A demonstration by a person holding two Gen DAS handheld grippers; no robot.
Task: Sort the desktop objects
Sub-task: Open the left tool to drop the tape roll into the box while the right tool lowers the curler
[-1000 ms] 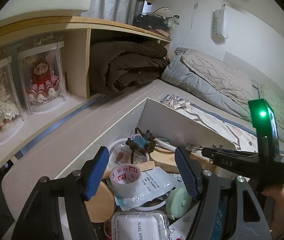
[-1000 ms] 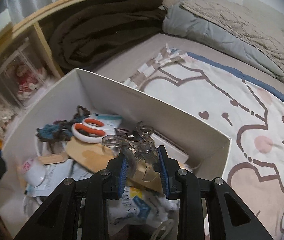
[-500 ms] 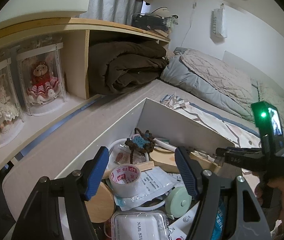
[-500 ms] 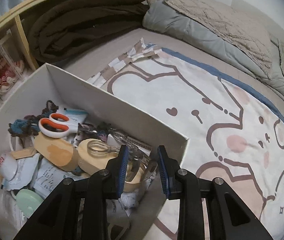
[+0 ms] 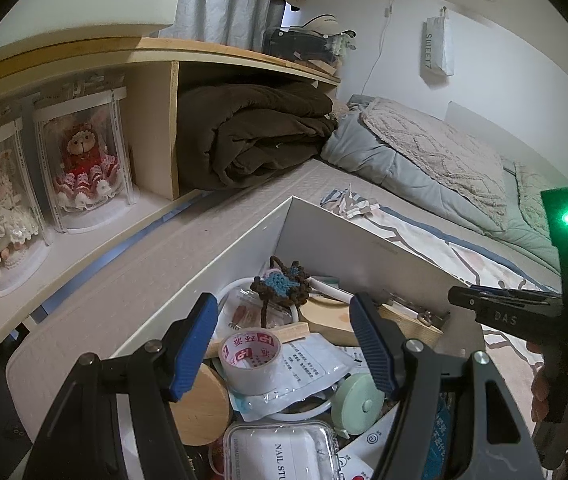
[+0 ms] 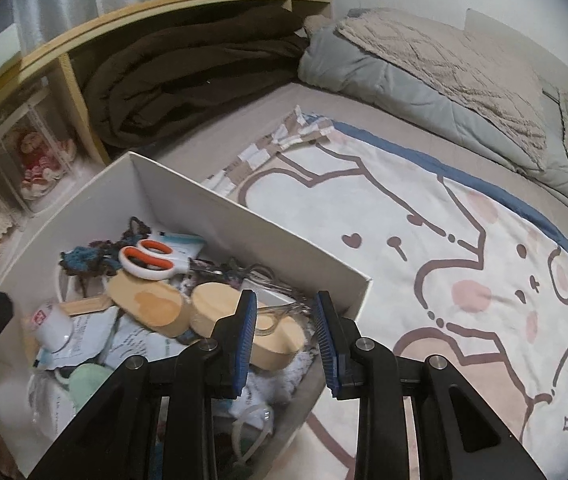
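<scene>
Left gripper (image 5: pixel 284 344): fingers set moderately wide, nothing between the pads, held over the open white box (image 5: pixel 244 264). A roll of clear tape (image 5: pixel 250 354) lies just below and between the fingertips. A round wooden lid (image 5: pixel 200 404) sits under the left finger and a mint-green round case (image 5: pixel 358 398) under the right finger. A clear case marked NAIL (image 5: pixel 280 452) lies nearest the gripper base. A brown and blue crocheted piece (image 5: pixel 284 284) lies beyond the fingertips, towards the far corner of the box. Right gripper (image 6: pixel 284 338): fingers at a narrow gap over the near right corner of the box. A clear plastic piece (image 6: pixel 266 320) shows in the gap, close to the left finger, above a wooden oval box (image 6: pixel 212 312). Whether the pads clamp it cannot be determined. Orange-handled scissors (image 6: pixel 150 264) lie ahead and left of these fingers. A cartoon-print sheet (image 6: pixel 444 260) spreads outside the box to their right.
</scene>
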